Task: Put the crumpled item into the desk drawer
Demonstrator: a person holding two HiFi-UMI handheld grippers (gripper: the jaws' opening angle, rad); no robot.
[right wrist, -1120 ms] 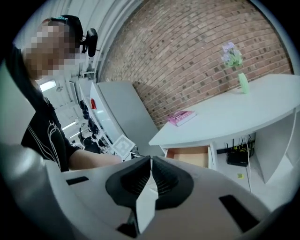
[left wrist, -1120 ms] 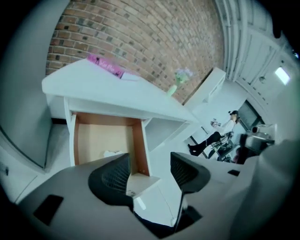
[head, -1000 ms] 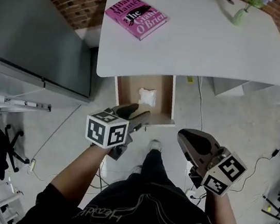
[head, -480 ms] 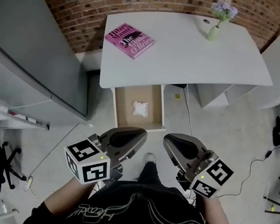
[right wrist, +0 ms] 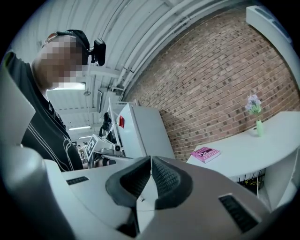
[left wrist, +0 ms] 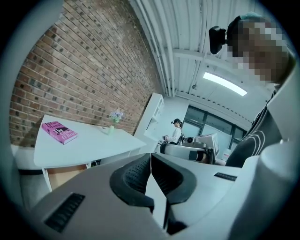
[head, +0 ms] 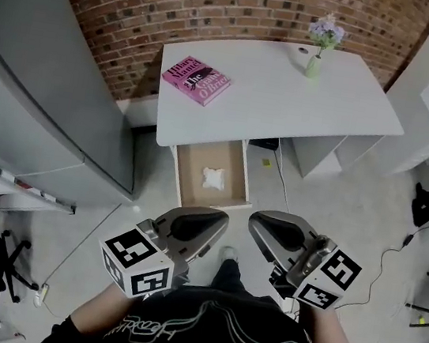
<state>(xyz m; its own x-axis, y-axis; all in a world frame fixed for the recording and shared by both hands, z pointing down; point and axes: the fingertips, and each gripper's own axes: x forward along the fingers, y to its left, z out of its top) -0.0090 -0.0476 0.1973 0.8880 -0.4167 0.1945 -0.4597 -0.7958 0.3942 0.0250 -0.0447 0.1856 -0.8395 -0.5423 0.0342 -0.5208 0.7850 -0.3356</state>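
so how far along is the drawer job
Done: the crumpled item lies in the open drawer. In hand: nothing; the left hand-held gripper has just closed empty, the right hand-held gripper is shut and empty, both held back from the desk. Left: perhaps only closing the drawer.

Even, soft indoor light fills the head view; the pale worktop (head: 289,98) reads bright without glare, with dim shadow under it. Both gripper views bend strongly toward the edges inside a dark round vignette (a ceiling strip light (left wrist: 225,84) glows overhead), their foregrounds slightly soft.
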